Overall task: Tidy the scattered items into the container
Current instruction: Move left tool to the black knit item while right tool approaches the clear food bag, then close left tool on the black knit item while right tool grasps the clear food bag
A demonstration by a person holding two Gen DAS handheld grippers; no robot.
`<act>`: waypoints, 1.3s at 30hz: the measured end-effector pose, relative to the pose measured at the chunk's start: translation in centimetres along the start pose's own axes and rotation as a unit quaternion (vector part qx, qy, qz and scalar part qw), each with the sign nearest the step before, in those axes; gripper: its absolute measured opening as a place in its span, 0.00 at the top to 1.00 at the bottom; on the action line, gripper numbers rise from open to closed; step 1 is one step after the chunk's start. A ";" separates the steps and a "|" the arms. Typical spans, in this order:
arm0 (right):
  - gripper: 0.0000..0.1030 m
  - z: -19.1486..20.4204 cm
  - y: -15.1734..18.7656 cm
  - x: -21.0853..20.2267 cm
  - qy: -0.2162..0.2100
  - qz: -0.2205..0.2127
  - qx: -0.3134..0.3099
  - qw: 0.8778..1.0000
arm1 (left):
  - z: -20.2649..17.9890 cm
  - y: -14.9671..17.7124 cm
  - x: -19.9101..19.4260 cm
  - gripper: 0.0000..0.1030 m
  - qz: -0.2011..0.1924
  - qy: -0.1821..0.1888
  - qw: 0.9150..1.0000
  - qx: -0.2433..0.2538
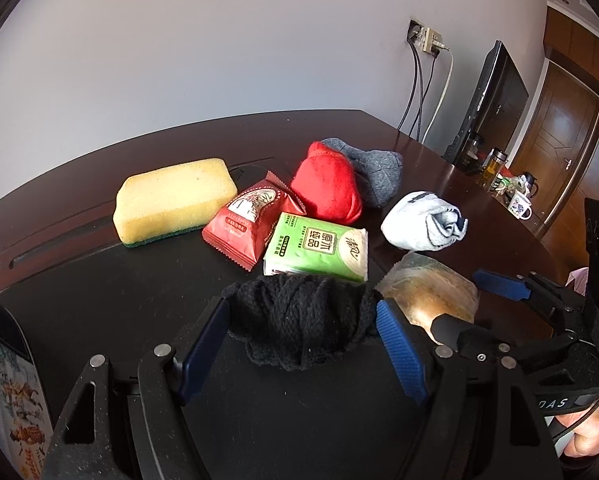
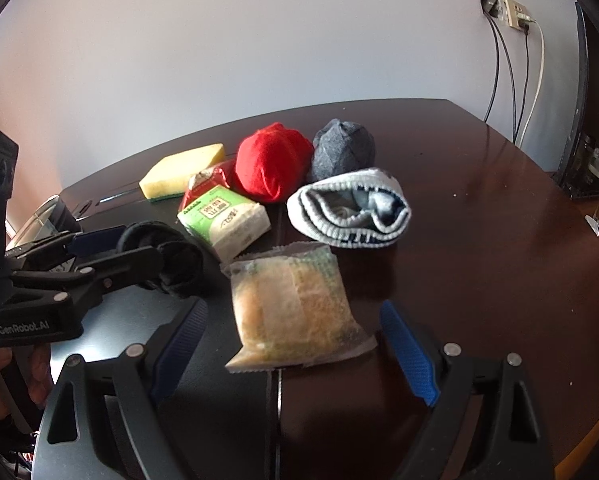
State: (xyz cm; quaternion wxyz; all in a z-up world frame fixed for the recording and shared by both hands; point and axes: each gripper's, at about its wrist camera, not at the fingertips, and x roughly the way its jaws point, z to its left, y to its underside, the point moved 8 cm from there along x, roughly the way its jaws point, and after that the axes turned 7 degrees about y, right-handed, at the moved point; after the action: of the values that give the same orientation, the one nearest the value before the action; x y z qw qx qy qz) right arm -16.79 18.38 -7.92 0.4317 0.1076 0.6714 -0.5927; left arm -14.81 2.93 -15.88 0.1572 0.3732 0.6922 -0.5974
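My left gripper (image 1: 303, 312) is shut on a black knitted sock ball (image 1: 303, 324), also seen from the side in the right wrist view (image 2: 171, 256). My right gripper (image 2: 295, 320) is open, its fingers either side of a clear snack packet (image 2: 295, 312), which also shows in the left wrist view (image 1: 431, 292). On the dark table lie a yellow sponge (image 1: 175, 196), a red snack packet (image 1: 255, 220), a green tissue pack (image 1: 319, 246), a red sock ball (image 1: 327, 188), a grey sock ball (image 1: 375, 172) and a white striped sock ball (image 2: 351, 208). A container edge (image 1: 7, 380) shows at far left.
The table's right part (image 2: 499, 208) is bare wood. Cups and bottles (image 1: 507, 188) stand at the far right by a dark screen (image 1: 487, 100). Cables (image 2: 511, 72) hang down the wall behind the table.
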 end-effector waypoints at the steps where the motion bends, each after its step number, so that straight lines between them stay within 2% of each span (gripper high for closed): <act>1: 0.13 0.0 0.0 0.1 0.002 0.001 -0.002 1.000 | 0.0 -0.1 0.1 0.21 0.000 0.001 1.000 0.000; 7: 0.13 0.4 0.1 0.5 0.005 0.005 -0.014 1.000 | -0.2 0.0 0.7 0.16 0.003 -0.004 1.000 0.005; 19: 0.13 0.8 0.3 1.1 0.010 0.022 -0.032 0.999 | -0.3 0.0 1.6 0.14 0.005 -0.022 0.999 0.024; 25: 0.13 0.8 0.4 1.4 0.010 0.030 -0.033 0.999 | 0.0 0.1 1.9 0.13 0.012 -0.018 1.000 0.014; 31: 0.28 0.8 0.3 1.3 0.009 0.024 -0.033 0.999 | 0.0 0.0 1.9 0.16 0.012 -0.015 1.000 0.013; 39: 0.38 0.6 0.3 1.2 -0.009 0.014 -0.018 1.000 | 0.1 0.1 1.4 0.21 0.007 -0.014 1.000 0.008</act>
State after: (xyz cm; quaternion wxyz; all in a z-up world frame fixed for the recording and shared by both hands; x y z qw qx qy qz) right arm -17.04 17.45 -8.87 0.4478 0.1043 0.6765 -0.5753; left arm -15.73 3.30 -16.90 0.1677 0.3709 0.6830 -0.6066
